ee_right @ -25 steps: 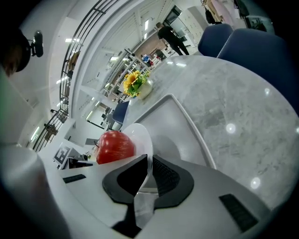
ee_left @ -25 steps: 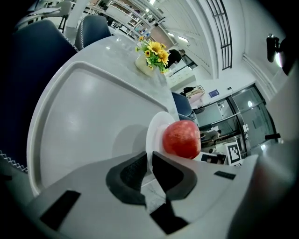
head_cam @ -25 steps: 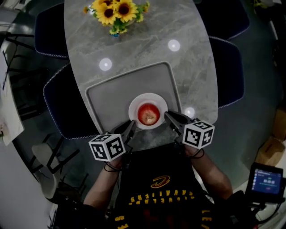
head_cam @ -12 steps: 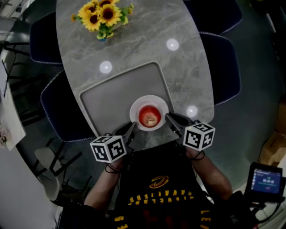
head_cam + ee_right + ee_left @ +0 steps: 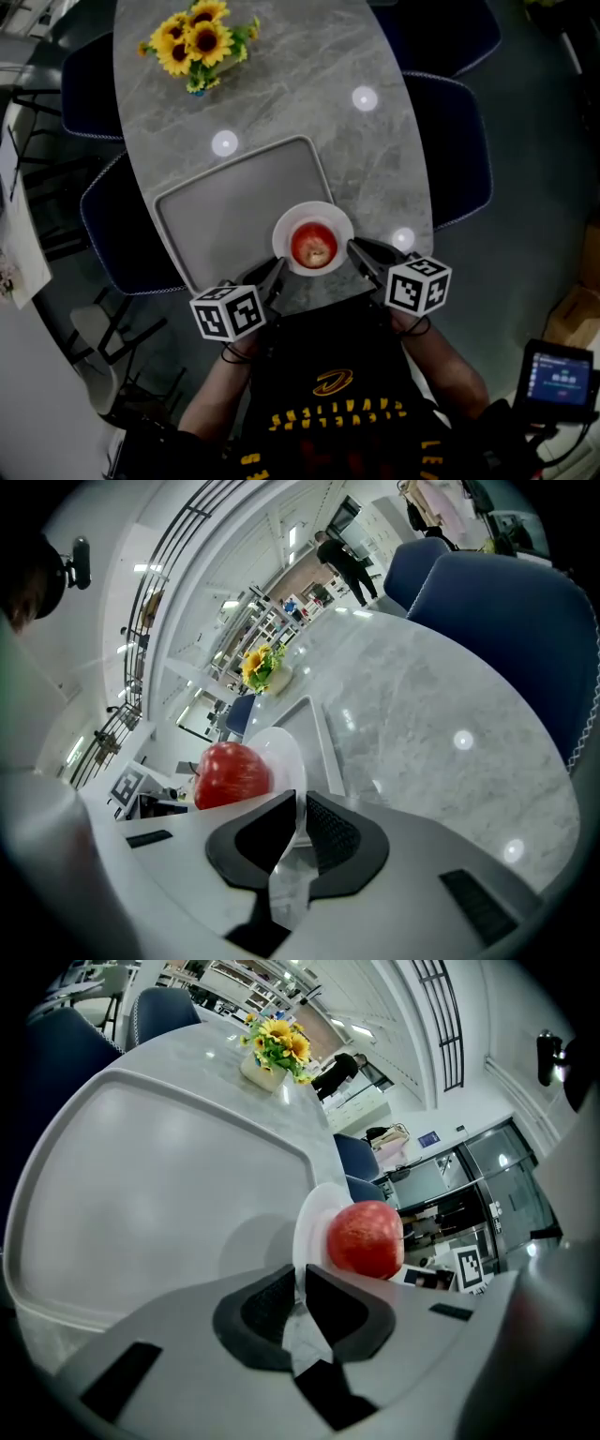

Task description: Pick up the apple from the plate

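The apple [image 5: 313,244] lies on the white plate [image 5: 312,207], not yet lifted — the left gripper [image 5: 273,274] and right gripper [image 5: 361,254] each have their jaws pinching the plate's rim instead.

Dining set-up in a hall
Grey marble oval surface [image 5: 281,84], dark blue padded chairs [image 5: 450,141], yellow sunflower bouquet [image 5: 192,42]; black railings [image 5: 445,1026] overhead.

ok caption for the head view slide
Left gripper and right gripper each grip the rim of a round white plate carrying a red apple.
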Tool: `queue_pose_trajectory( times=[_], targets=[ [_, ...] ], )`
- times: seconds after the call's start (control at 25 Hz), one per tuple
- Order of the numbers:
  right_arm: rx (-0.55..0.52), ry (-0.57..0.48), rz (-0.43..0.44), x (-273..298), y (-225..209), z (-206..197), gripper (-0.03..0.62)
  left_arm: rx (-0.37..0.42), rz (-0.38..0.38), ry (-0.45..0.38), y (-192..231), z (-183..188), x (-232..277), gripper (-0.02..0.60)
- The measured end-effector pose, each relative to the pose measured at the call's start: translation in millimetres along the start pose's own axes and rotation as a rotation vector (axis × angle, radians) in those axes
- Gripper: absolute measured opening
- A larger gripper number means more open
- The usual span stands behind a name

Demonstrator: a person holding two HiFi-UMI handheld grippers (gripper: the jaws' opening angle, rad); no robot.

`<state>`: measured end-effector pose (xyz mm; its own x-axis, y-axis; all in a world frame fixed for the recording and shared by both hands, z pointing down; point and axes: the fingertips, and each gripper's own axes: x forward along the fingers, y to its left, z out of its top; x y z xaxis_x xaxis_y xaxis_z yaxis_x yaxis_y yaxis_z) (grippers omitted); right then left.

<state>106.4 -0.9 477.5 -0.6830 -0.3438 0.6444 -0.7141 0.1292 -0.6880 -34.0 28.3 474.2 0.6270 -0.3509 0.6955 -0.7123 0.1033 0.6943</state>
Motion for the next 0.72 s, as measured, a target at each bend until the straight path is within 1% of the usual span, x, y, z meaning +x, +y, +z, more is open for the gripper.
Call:
queue_pose_trajectory(
  times=[0.72],
  targets=[
    [-0.011, -0.012, 0.016, -59, -42, 24, 0.043, 0.009, -0.011, -0.019, -66, -14, 36, 0.040]
  ],
)
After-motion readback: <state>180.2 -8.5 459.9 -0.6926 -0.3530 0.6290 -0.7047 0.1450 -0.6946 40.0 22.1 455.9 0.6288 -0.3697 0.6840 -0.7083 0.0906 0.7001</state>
